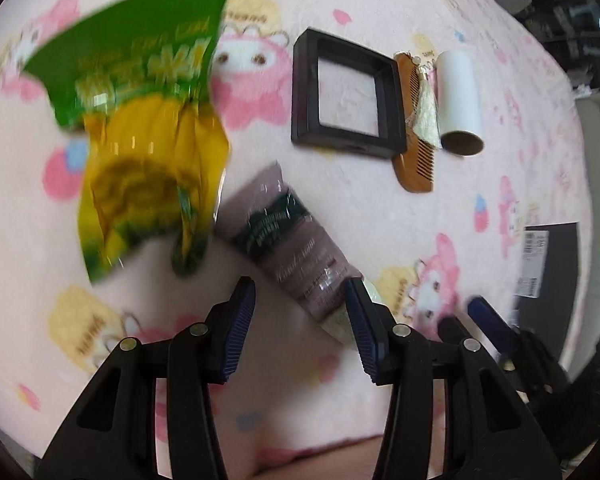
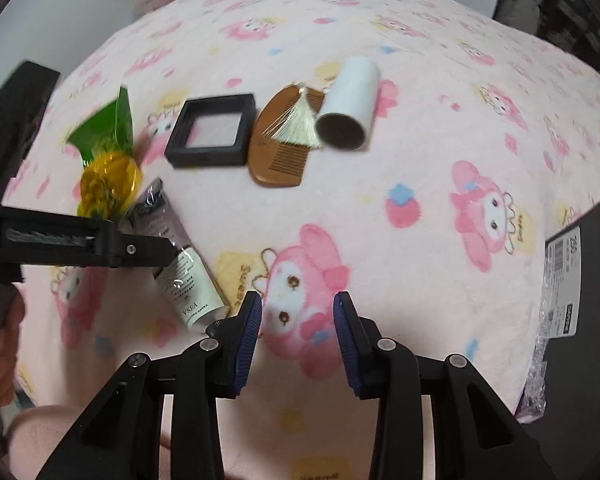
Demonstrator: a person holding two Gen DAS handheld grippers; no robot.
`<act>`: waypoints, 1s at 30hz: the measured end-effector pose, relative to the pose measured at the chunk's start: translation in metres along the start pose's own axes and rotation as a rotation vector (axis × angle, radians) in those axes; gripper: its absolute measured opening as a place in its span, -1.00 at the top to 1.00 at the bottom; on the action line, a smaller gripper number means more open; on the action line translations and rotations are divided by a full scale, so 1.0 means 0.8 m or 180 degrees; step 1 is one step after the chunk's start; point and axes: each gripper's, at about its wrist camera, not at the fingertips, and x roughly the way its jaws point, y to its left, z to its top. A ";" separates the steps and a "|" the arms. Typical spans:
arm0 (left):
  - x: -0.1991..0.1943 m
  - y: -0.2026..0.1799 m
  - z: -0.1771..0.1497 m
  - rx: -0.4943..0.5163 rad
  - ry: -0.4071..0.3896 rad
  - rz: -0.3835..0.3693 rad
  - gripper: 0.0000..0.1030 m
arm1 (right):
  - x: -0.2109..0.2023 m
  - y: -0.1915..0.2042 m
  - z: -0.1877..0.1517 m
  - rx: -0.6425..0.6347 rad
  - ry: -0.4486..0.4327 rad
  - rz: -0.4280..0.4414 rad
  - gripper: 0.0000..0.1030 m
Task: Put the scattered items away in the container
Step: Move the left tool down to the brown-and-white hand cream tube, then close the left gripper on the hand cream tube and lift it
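only one tube [image 1: 296,248], one comb [image 1: 416,160], one roll [image 1: 460,100], one frame [image 1: 346,92], one snack packet [image 1: 140,120]

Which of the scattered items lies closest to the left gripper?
The cream tube: its end reaches the left gripper, while the others lie farther off.

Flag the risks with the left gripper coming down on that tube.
The left gripper is open over the tube, near its tapered crimped end, so a close there could slip off. The snack packet overlaps the tube's top and may drag along. The right gripper is open close beside it; they could collide.
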 end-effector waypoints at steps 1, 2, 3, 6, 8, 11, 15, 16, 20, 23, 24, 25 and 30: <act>-0.001 -0.002 0.003 0.0020 -0.0044 0.0066 0.04 | -0.001 -0.001 -0.002 0.0019 0.0033 0.0066 0.35; -0.003 -0.002 0.006 0.0018 -0.0106 0.0153 0.03 | -0.001 -0.001 -0.005 0.0019 0.0084 0.0155 0.35; -0.005 -0.002 0.009 0.0009 -0.0166 0.0221 0.05 | -0.001 -0.001 -0.009 0.0017 0.0136 0.0244 0.35; -0.002 0.002 0.016 -0.0045 -0.0189 0.0174 0.05 | 0.010 0.008 -0.017 -0.0053 0.0302 0.0456 0.35; 0.003 0.002 0.017 -0.0024 -0.0177 0.0157 0.04 | 0.018 0.014 -0.023 -0.0097 0.0408 0.0586 0.35; 0.002 -0.002 0.011 0.0113 -0.0209 0.0140 0.04 | 0.028 0.007 -0.024 -0.0004 0.0422 0.0561 0.35; 0.004 0.008 0.003 0.0059 -0.0120 -0.0163 0.17 | 0.023 -0.003 -0.024 0.0113 0.0339 0.0570 0.35; 0.003 0.010 0.002 0.0047 -0.0111 -0.0205 0.19 | 0.020 -0.004 -0.023 0.0115 0.0294 0.0513 0.35; -0.004 -0.002 -0.007 0.0262 -0.0032 -0.0229 0.32 | 0.005 -0.018 -0.019 0.0184 0.0094 0.0212 0.35; -0.018 -0.006 -0.007 0.0322 -0.0198 -0.0049 0.32 | -0.008 -0.025 -0.020 0.0240 0.0069 0.0294 0.35; -0.023 -0.004 -0.003 0.0274 -0.0271 -0.0026 0.32 | -0.010 -0.021 -0.022 0.0181 0.0118 0.0414 0.35; -0.028 0.000 0.002 0.0214 -0.0349 -0.0024 0.32 | -0.012 -0.017 -0.025 0.0121 0.0168 0.0525 0.35; -0.025 0.004 0.020 0.0143 -0.0503 -0.0044 0.31 | 0.010 0.010 -0.047 -0.0269 0.0459 0.0584 0.34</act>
